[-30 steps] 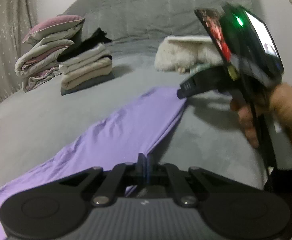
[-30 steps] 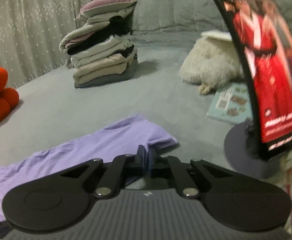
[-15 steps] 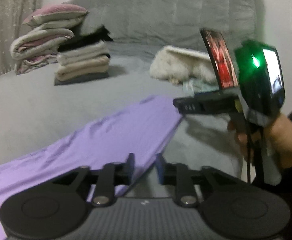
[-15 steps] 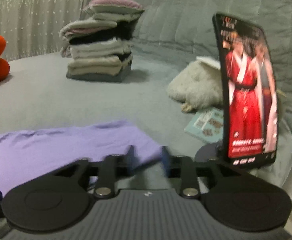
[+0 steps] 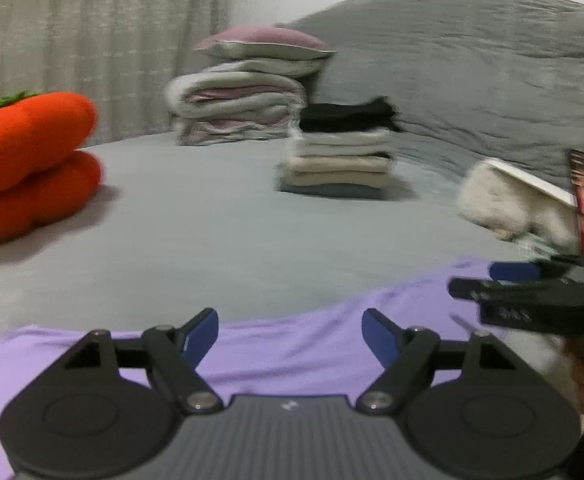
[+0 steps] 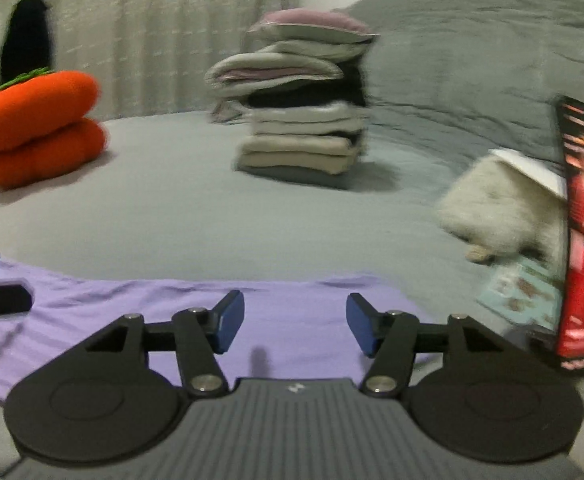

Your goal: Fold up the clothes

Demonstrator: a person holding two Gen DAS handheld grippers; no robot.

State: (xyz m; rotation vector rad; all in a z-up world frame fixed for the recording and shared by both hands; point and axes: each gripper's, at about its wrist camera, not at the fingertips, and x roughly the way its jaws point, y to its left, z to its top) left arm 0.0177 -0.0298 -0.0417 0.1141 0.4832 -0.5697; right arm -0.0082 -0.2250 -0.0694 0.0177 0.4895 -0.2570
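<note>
Grippers over purple garment (image 5: pixel 299 344) — both spread wide, holding nothing.
Left gripper (image 5: pixel 290 334) and right gripper (image 6: pixel 295 326) hover above it; it lies flat on the grey bed (image 5: pixel 220 232).

One purple garment (image 6: pixel 292 304), two folded stacks (image 6: pixel 303 140), one orange plush (image 6: pixel 36 128), two hand-held grippers (image 6: pixel 295 322).
</note>
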